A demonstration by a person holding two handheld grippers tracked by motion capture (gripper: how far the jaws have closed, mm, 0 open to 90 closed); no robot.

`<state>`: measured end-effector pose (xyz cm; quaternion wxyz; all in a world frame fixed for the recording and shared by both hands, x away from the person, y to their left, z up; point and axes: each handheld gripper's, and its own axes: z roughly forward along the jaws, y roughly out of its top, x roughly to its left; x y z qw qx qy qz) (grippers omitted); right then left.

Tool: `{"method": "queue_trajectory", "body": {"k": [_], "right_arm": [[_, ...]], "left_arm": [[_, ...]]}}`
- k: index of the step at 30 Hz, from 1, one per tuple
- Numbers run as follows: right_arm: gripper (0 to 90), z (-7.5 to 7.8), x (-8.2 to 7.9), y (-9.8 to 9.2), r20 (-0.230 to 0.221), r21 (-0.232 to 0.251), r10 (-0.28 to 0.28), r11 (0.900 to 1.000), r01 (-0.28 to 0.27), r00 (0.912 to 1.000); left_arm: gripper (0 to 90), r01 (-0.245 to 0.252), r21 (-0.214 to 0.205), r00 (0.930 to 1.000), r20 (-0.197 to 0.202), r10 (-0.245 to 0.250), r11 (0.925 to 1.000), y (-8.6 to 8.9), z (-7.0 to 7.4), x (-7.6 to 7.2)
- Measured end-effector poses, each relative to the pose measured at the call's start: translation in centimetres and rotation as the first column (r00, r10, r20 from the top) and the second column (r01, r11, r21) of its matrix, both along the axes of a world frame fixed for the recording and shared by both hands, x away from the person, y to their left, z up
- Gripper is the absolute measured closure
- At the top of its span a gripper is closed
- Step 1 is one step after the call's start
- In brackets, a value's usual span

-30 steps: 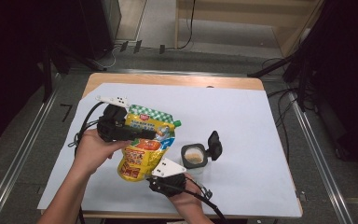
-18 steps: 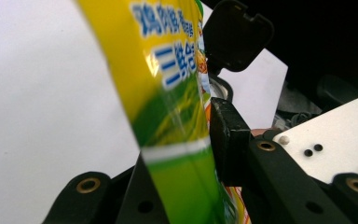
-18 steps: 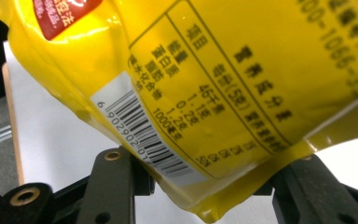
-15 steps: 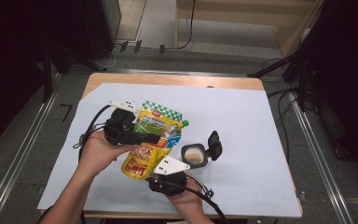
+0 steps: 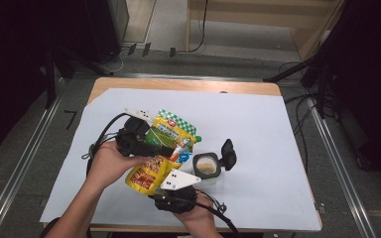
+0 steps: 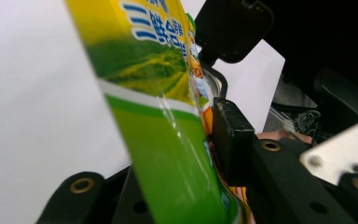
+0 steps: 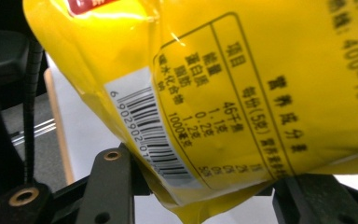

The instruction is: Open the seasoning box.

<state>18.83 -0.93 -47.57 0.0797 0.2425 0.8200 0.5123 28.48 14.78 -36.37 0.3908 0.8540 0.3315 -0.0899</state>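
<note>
Yellow-green foil pouch (image 5: 162, 151) hanging over front middle of tabletop (image 5: 278, 148), tilted so spout (image 5: 197, 140) is aiming at open cup (image 5: 207, 167) beside it; we are pinching pouch bottom in right gripper (image 5: 171, 191); left gripper (image 5: 166, 149) jaws straddling upper part, just been easing apart, pad touching foil – steadying for pour, we are judging

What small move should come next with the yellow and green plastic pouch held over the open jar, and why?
Probably tip the yellow and green plastic pouch further toward the open clear jar: the left gripper, jaws just easing open, and the right gripper both hold it above the white sheet, beside the jar.
</note>
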Motion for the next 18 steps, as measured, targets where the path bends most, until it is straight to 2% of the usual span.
{"method": "queue_trajectory", "body": {"k": [3, 6, 11, 14, 15, 18], "right_arm": [[55.4, 0.1, -0.3, 0.2, 0.009, -0.011, 0.008, 0.9999, -0.008, 0.9999], [55.0, 0.1, -0.5, 0.2, 0.037, -0.033, 0.009, 0.9994, -0.008, 0.9993], [53.7, 0.2, -0.6, 0.2, 0.012, -0.025, 0.024, 0.9994, -0.023, 0.9996], [52.5, 0.2, -0.7, 0.4, 0.013, -0.033, 0.037, 0.9988, -0.036, 0.9992], [51.8, 0.2, -1.0, 0.6, 0.026, -0.047, 0.041, 0.9981, -0.040, 0.9988], [51.9, 0.1, -1.1, 0.7, 0.016, -0.047, 0.042, 0.9980, -0.041, 0.9990]], "left_arm": [[75.4, 0.005, 0.003, 0.9999, -0.015, -0.005, 1.0000, -0.2, -0.1, 0.0], [75.8, 0.009, 0.005, 0.9997, -0.021, -0.009, 0.9999, -0.5, -0.1, 0.0], [75.9, 0.019, 0.012, 0.9994, -0.030, -0.019, 0.9997, -1.0, -0.3, 0.1], [75.9, 0.040, 0.020, 0.9987, -0.032, -0.039, 0.9990, -1.5, -0.4, 0.0], [75.7, 0.044, 0.021, 0.9985, -0.034, -0.043, 0.9988, -1.7, -0.5, 0.0], [75.7, 0.053, 0.025, 0.9974, -0.050, -0.052, 0.9983, -2.0, -0.7, 0.1]]}}
